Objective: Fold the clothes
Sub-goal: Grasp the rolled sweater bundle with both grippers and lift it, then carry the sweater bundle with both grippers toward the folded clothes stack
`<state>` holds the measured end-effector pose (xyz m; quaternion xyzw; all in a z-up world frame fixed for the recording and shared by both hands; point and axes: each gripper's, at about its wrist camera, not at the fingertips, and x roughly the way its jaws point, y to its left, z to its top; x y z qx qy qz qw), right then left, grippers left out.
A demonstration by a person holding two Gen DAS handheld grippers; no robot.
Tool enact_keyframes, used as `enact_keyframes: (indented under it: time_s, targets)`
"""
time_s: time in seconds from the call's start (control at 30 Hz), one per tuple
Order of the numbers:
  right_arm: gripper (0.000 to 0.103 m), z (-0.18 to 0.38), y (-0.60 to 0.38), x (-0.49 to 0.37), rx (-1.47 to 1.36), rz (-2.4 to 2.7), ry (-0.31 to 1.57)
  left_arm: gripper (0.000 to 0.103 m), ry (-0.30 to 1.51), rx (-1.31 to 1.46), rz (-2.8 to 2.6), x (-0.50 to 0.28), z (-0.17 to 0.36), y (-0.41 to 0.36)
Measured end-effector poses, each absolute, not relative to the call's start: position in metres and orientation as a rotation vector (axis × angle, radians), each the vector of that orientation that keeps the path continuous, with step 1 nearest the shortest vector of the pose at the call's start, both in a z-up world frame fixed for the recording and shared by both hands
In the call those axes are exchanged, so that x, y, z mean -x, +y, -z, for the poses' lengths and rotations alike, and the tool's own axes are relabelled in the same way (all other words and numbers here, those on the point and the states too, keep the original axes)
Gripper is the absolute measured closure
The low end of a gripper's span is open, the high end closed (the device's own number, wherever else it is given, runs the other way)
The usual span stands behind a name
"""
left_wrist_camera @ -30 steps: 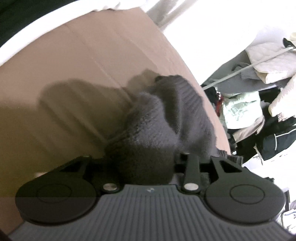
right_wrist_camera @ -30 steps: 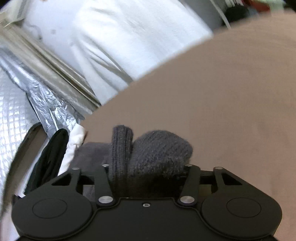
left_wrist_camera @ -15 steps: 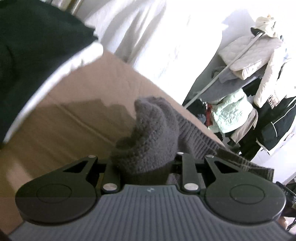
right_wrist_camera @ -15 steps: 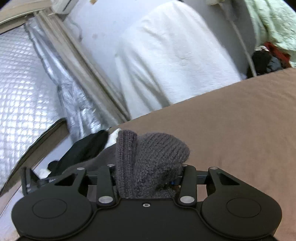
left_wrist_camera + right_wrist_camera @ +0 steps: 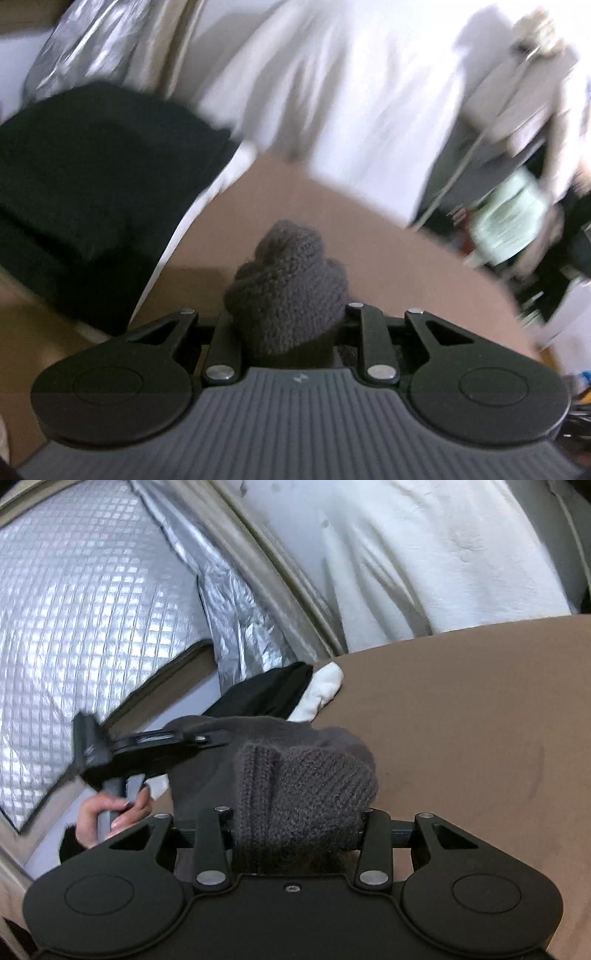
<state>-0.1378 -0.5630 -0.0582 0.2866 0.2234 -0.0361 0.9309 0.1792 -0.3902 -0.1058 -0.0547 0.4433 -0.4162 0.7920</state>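
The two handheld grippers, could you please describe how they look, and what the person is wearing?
The left gripper has a grey ribbed body with a small logo, black rounded side lobes and black finger links on silver pins. The right gripper is all black with the same lobes and pins. A dark cuff shows at the hand.

My left gripper (image 5: pixel 288 317) is clamped on knit fabric. My right gripper (image 5: pixel 295 812) is too. My left hand (image 5: pixel 107 808) grips its handle.
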Motion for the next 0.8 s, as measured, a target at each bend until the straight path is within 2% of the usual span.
enact_keyframes:
  time_s: [0.13, 0.23, 0.3, 0.37, 0.5, 0.6, 0.73, 0.8]
  targets:
    - [0.057, 0.085, -0.561, 0.132, -0.516, 0.22, 0.578, 0.074, 1.056, 0.065, 0.787, -0.193, 0.125, -0.387]
    - [0.058, 0.108, -0.568, 0.146, -0.518, 0.295, 0.593, 0.053, 1.05, 0.032, 0.757, -0.196, 0.119, -0.378]
    - [0.058, 0.117, -0.576, 0.159, -0.572, 0.308, 0.578, 0.029, 1.054, 0.019, 0.729, -0.19, 0.114, -0.368]
    - [0.058, 0.122, -0.577, 0.165, -0.559, 0.313, 0.591, 0.012, 1.059, 0.008, 0.683, -0.18, 0.111, -0.355]
    - [0.058, 0.124, -0.576, 0.168, -0.548, 0.317, 0.608, 0.01, 1.113, 0.092, 0.636, -0.173, 0.119, -0.324]
    - [0.058, 0.126, -0.576, 0.171, -0.554, 0.326, 0.617, 0.006, 1.254, 0.286, 0.683, -0.185, 0.148, -0.305]
    - [0.058, 0.136, -0.58, 0.177, -0.606, 0.321, 0.605, 0.006, 1.448, 0.488, 0.767, -0.191, 0.191, -0.326]
    - [0.054, 0.142, -0.584, 0.181, -0.663, 0.3, 0.583, 0.007, 1.411, 0.47, 0.788, -0.19, 0.191, -0.338]
